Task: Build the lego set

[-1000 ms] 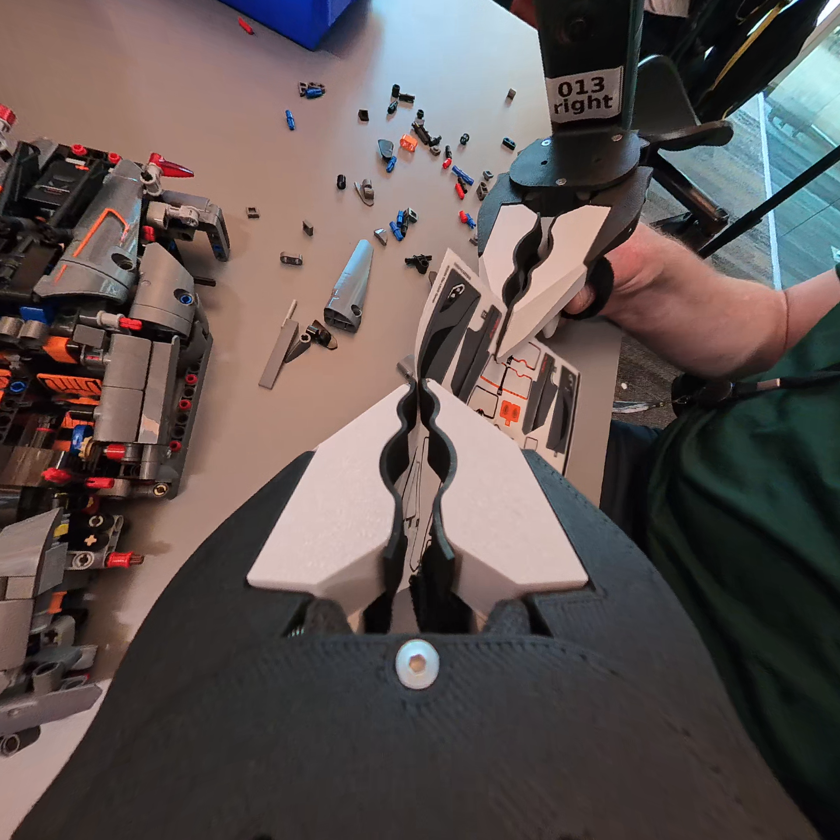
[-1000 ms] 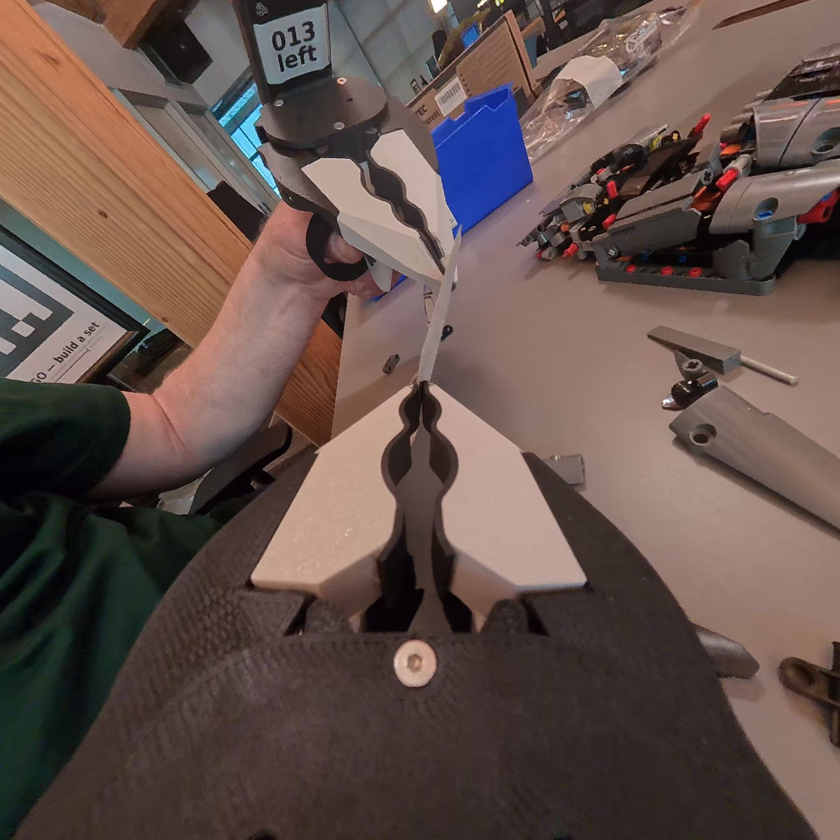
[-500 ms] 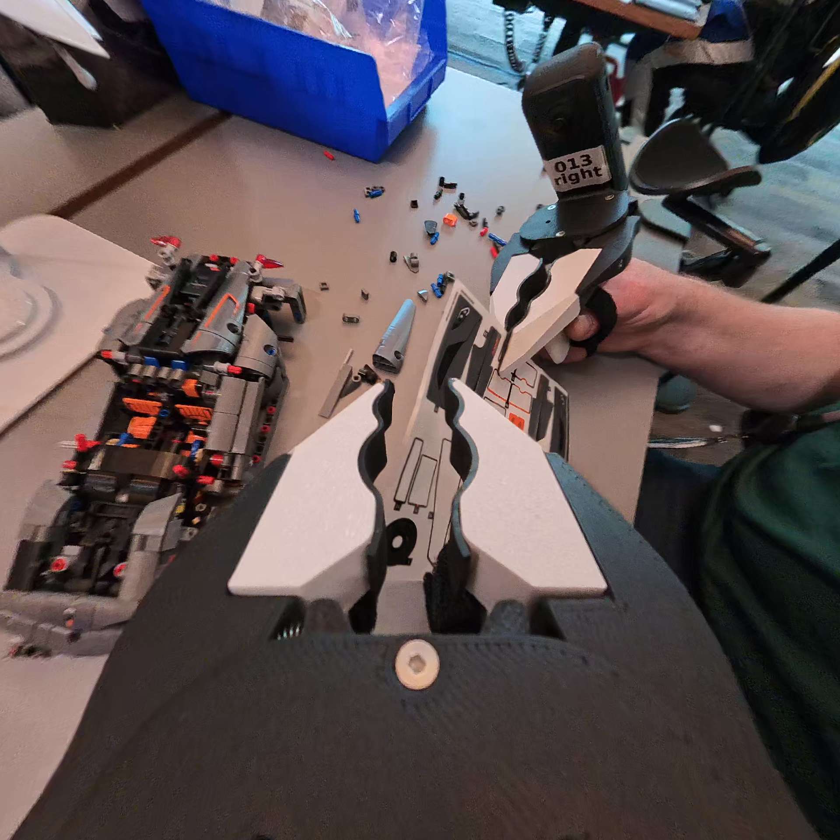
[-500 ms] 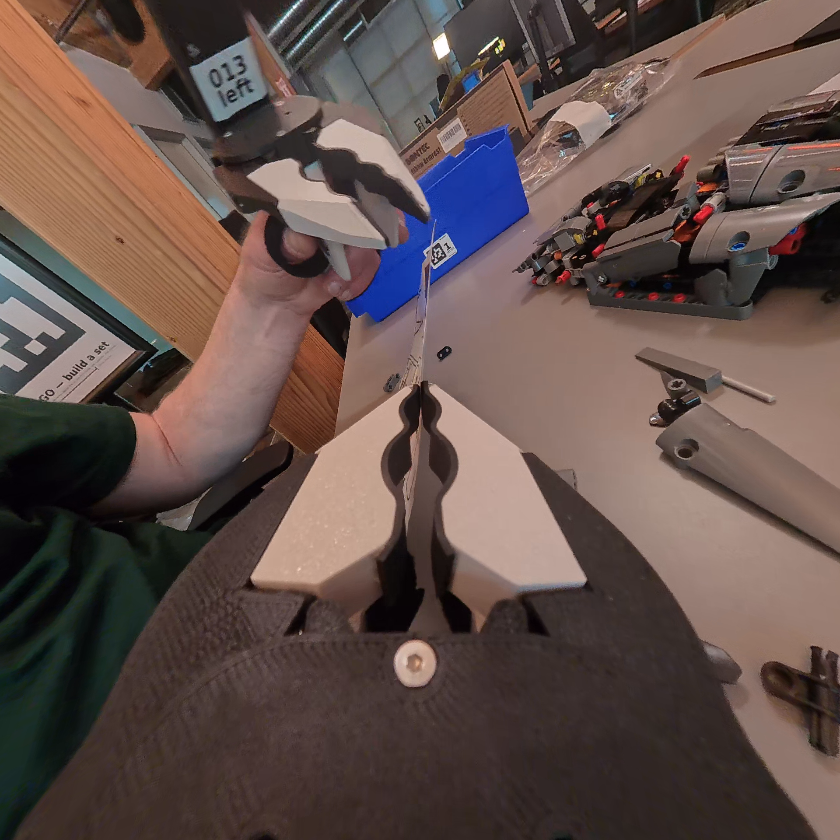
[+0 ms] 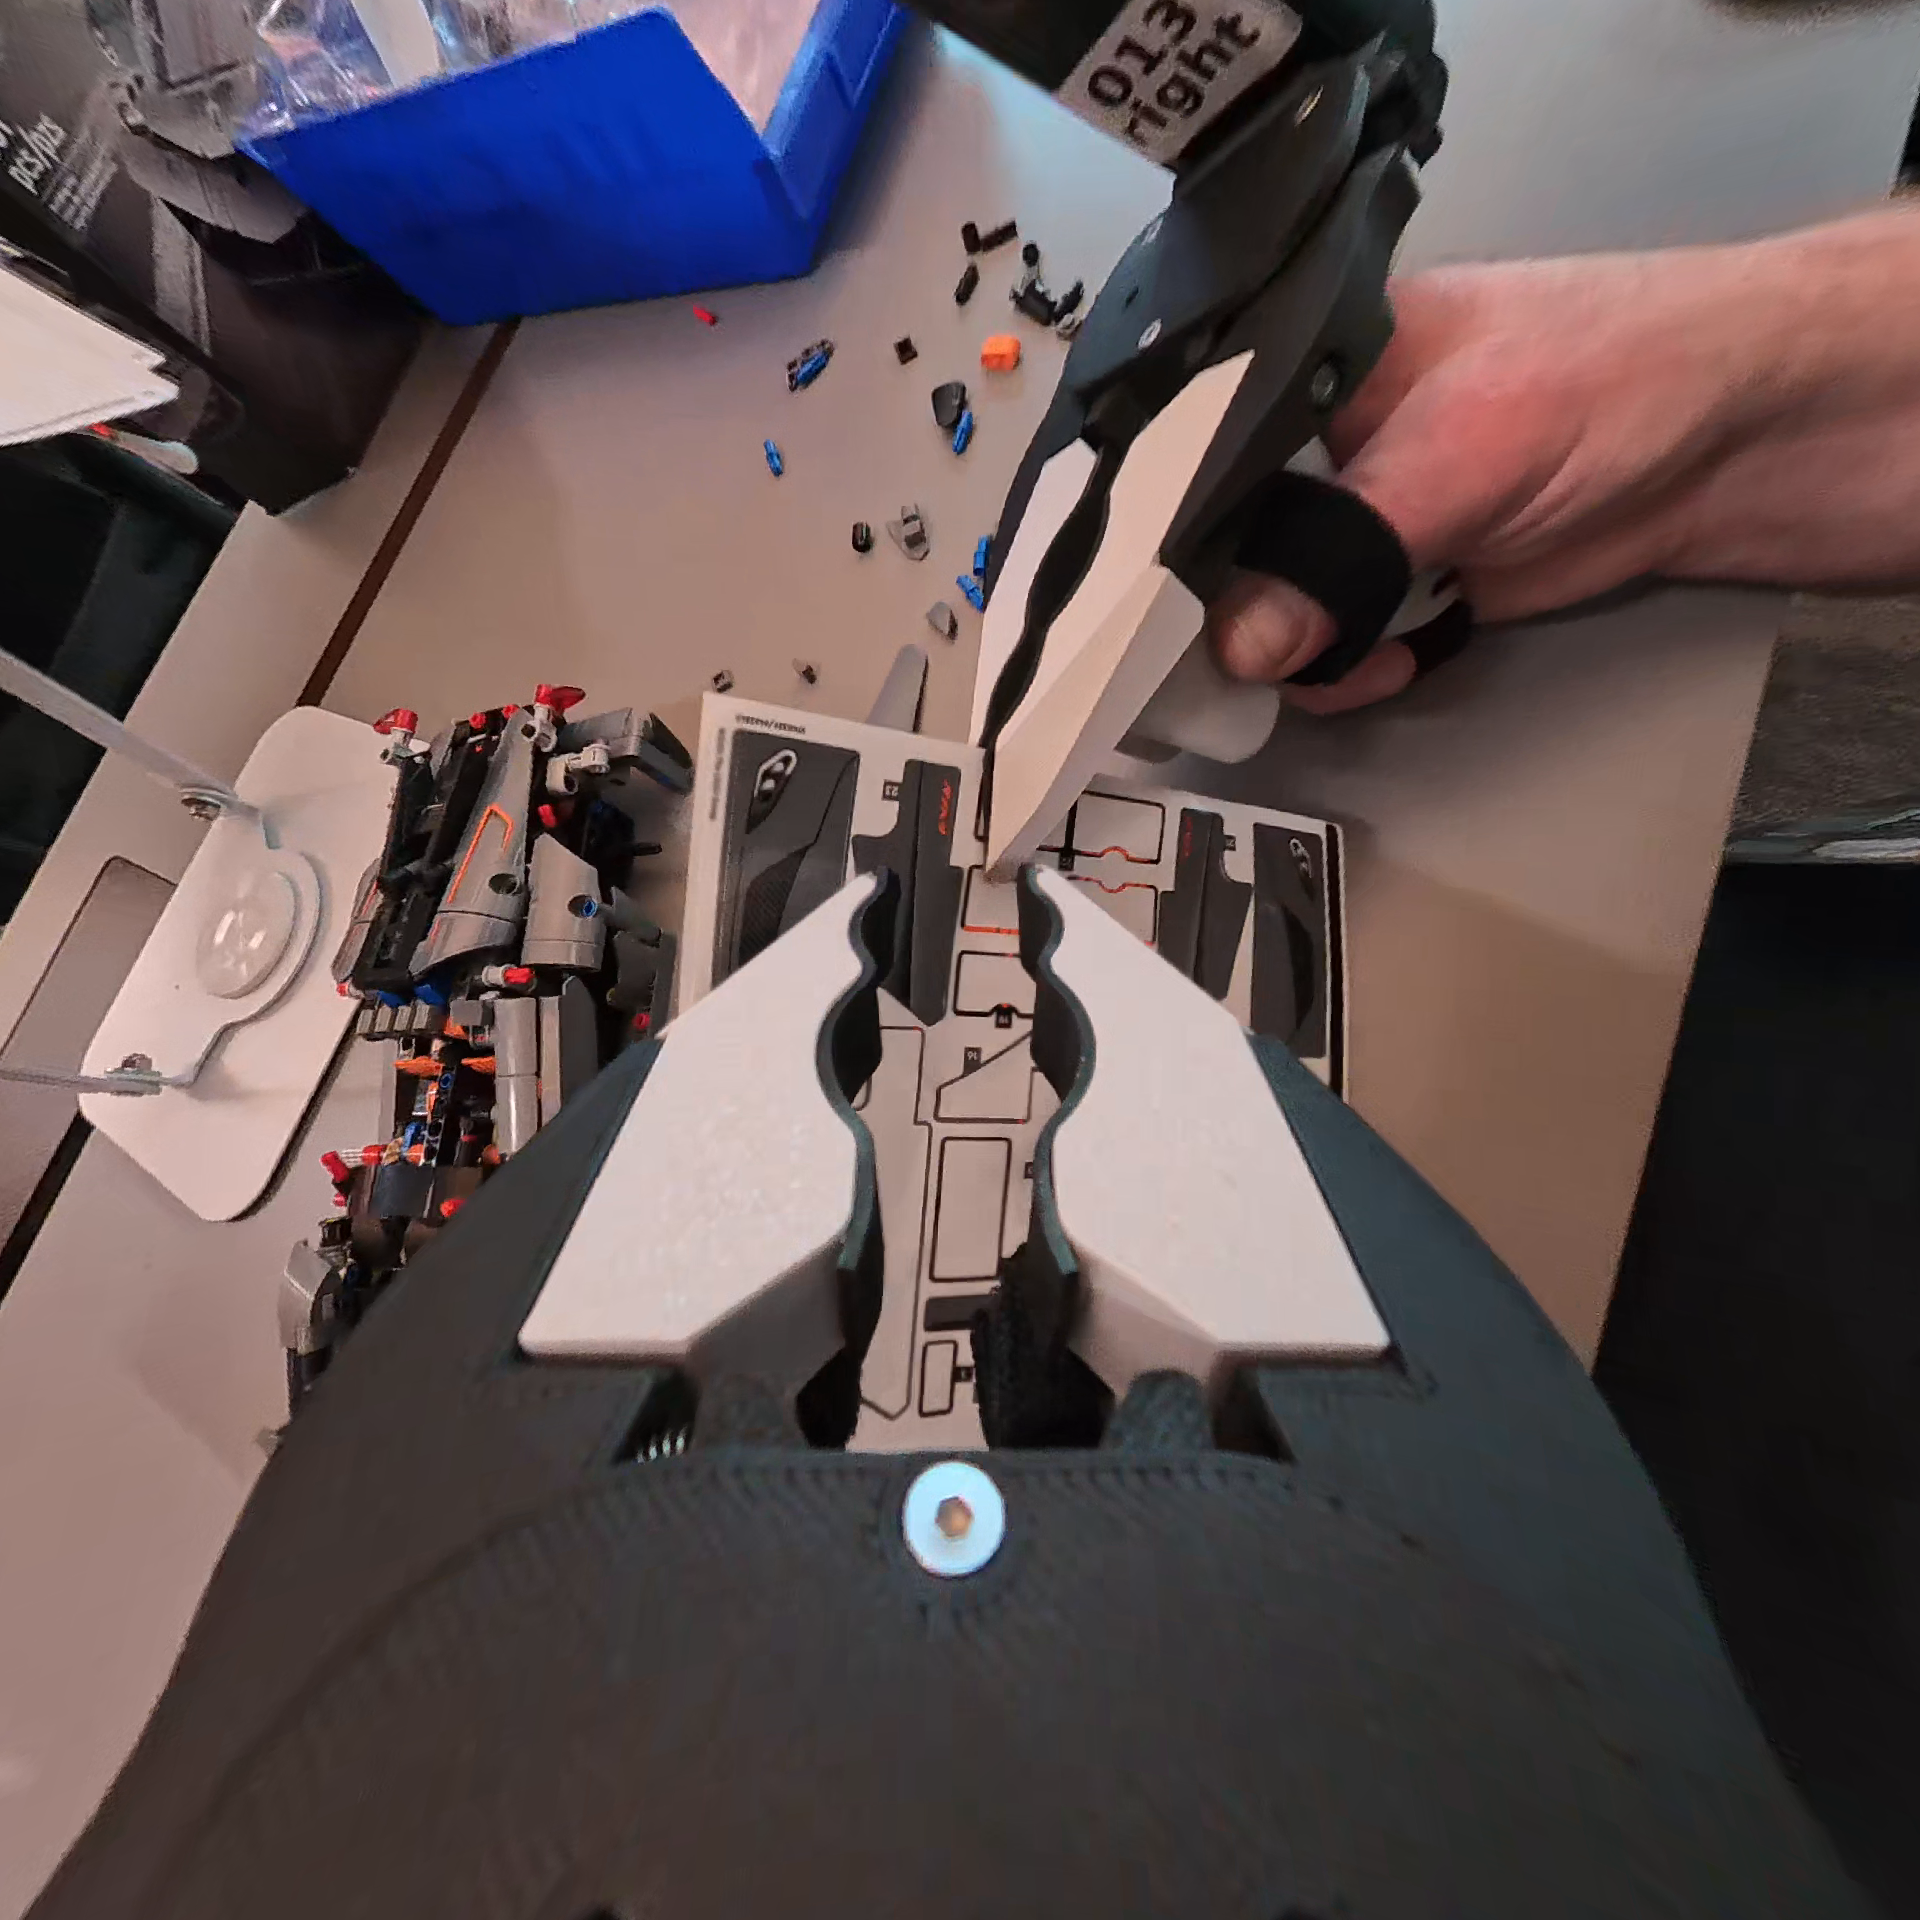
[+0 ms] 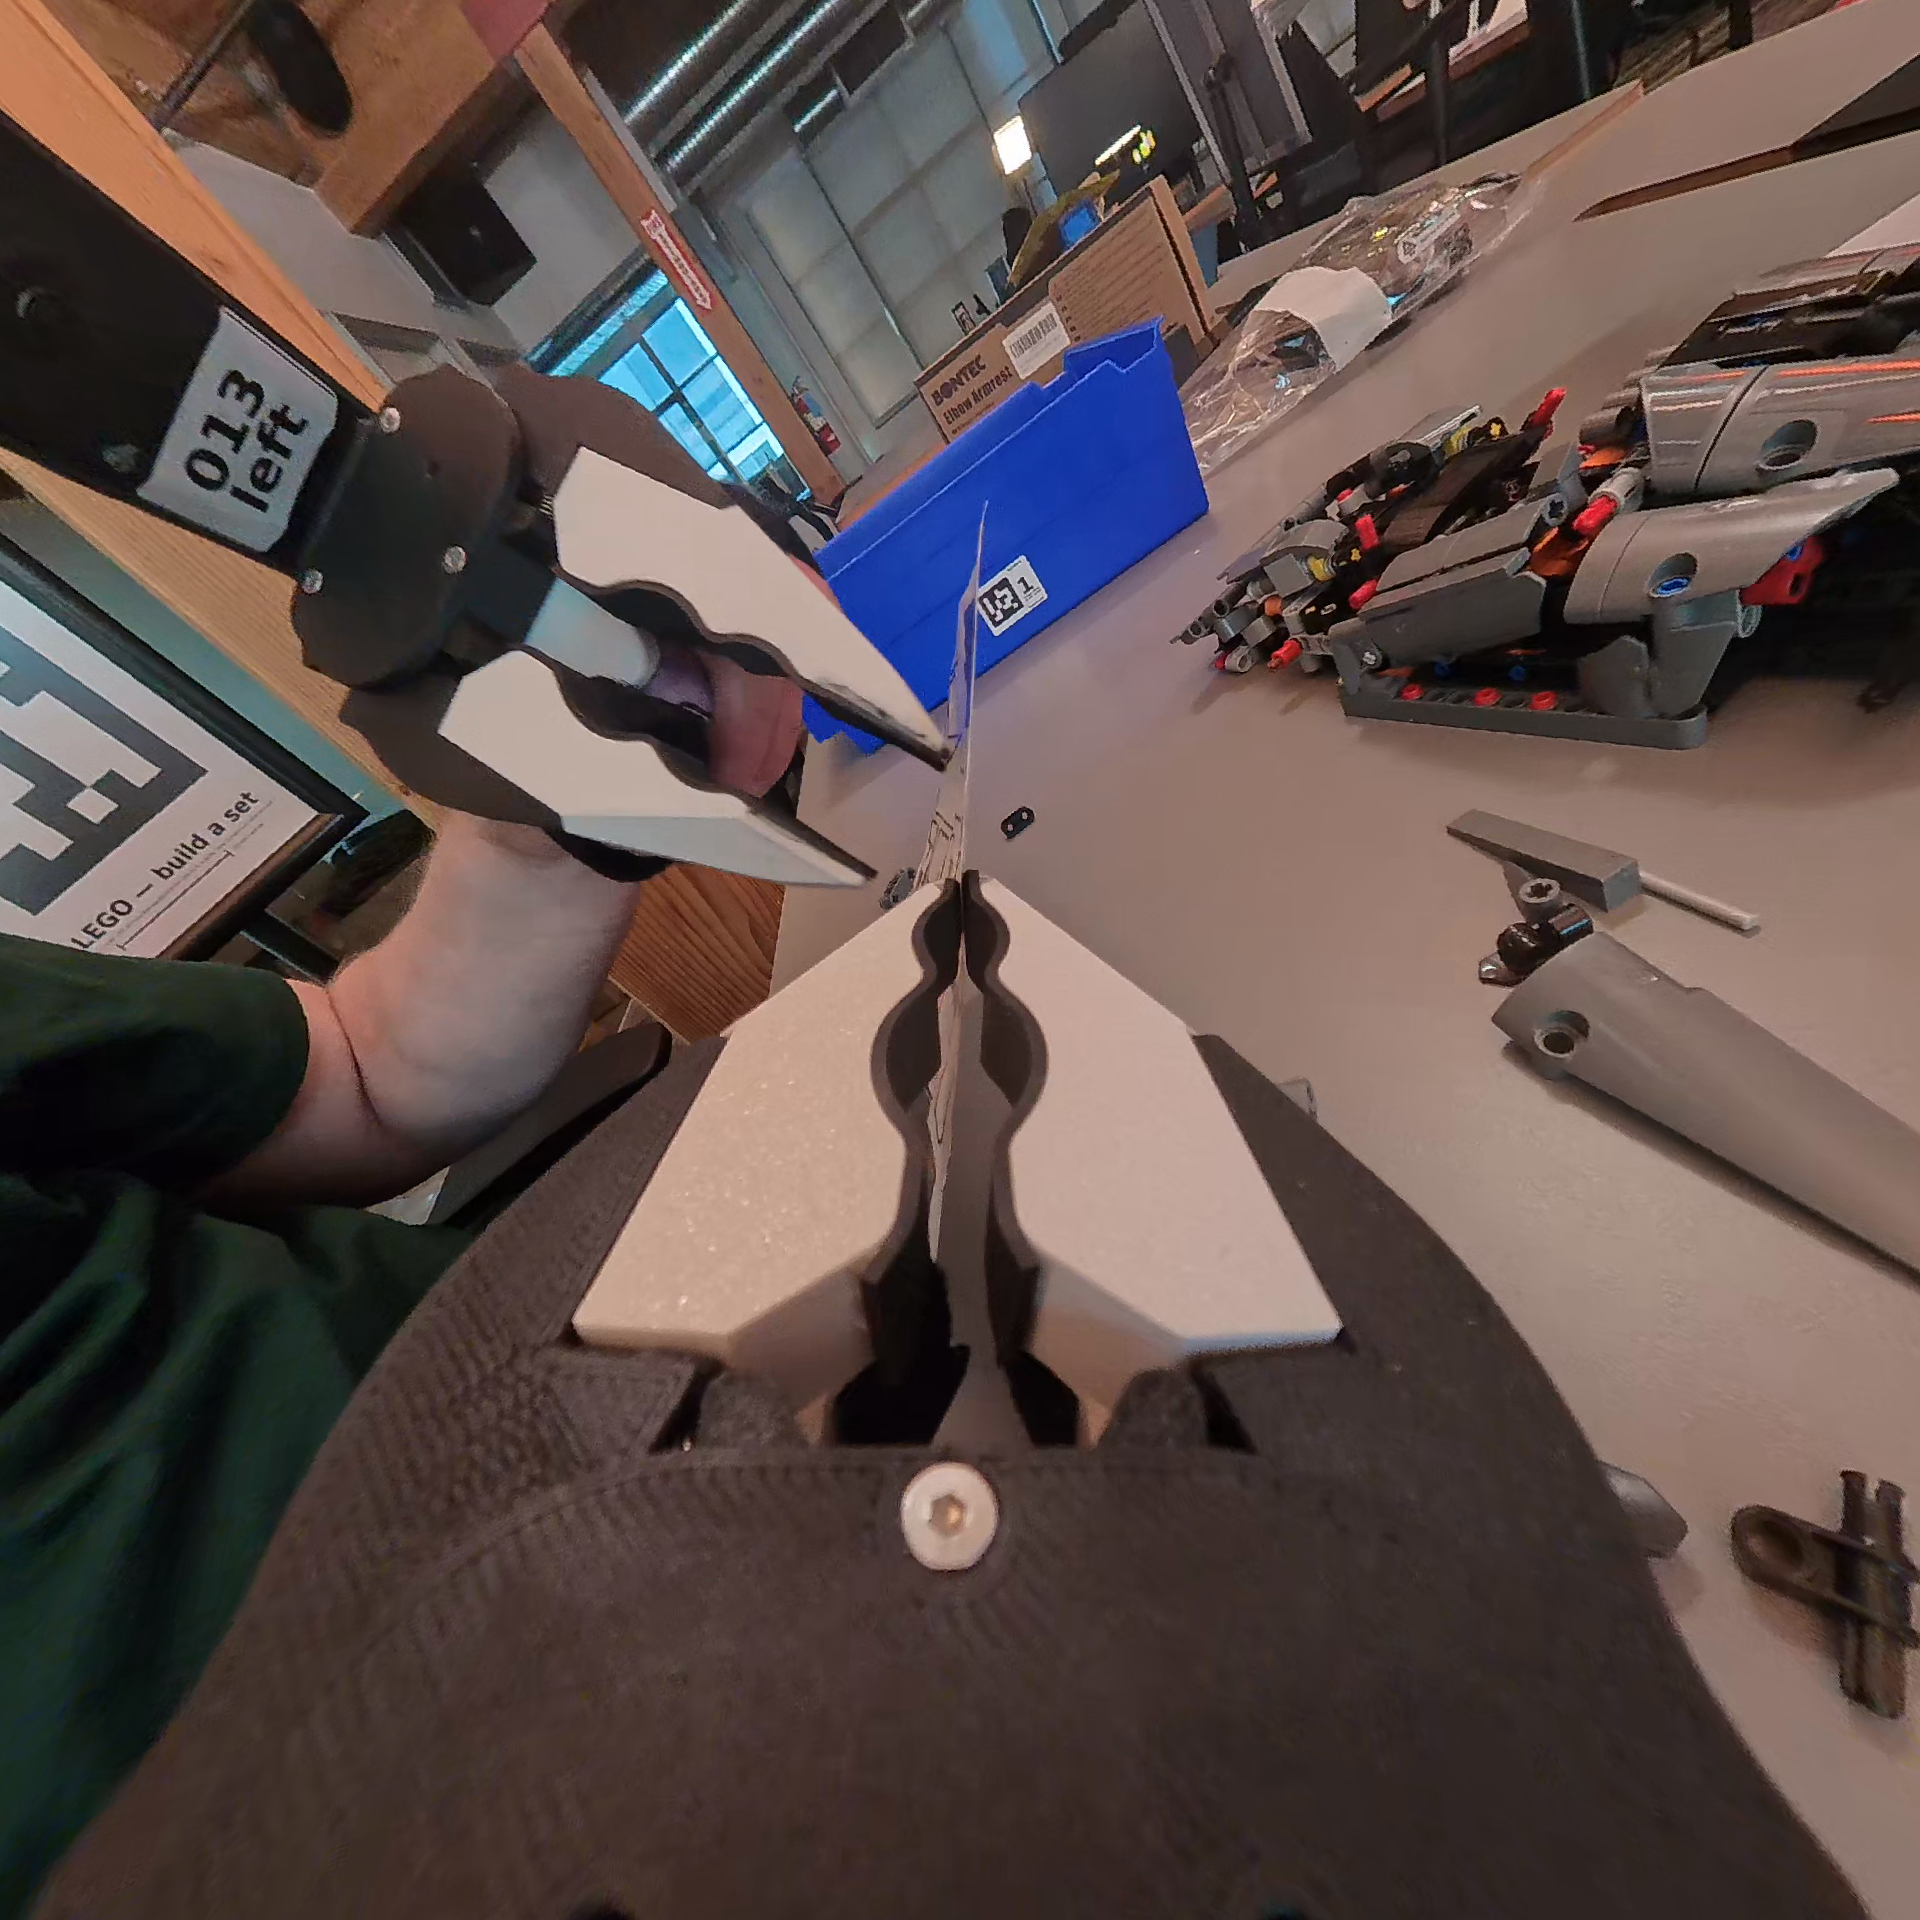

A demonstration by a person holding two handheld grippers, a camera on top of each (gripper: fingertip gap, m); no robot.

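Pinching the sticker sheet [image 6: 961, 717] edge-on, the right gripper [image 6: 966, 883] has its jaws closed on the paper, which stands upright and runs toward 12 o'clock in the right wrist view. The left gripper [image 5: 956, 883] is spread apart, holding nothing, its fingertips either side of the sheet's middle panels; in the left wrist view the sheet [image 5: 810, 821] faces the camera, filling the gap between the fingers. Whether those tips touch the paper is hard to tell from either angle.

The step in hand looks like lifting a decal: one gripper steadies the sheet while the other lines up on a small sticker. Next the left gripper would need to close on one sticker's corner only, then peel slowly so the backing does not buckle or slip from the right grip.

Beyond the sheet, at 9 to 10 o'clock in the left wrist view, the part-built grey, black and orange car [image 5: 499, 914] sits on the worktop [image 5: 623, 540]. A long grey panel [image 6: 1704, 1070] lies at 3 o'clock in the right wrist view. Farther off, loose small pieces [image 5: 935, 405] scatter toward 12 o'clock, and a blue bin [image 5: 582, 177] stands at 11 o'clock.
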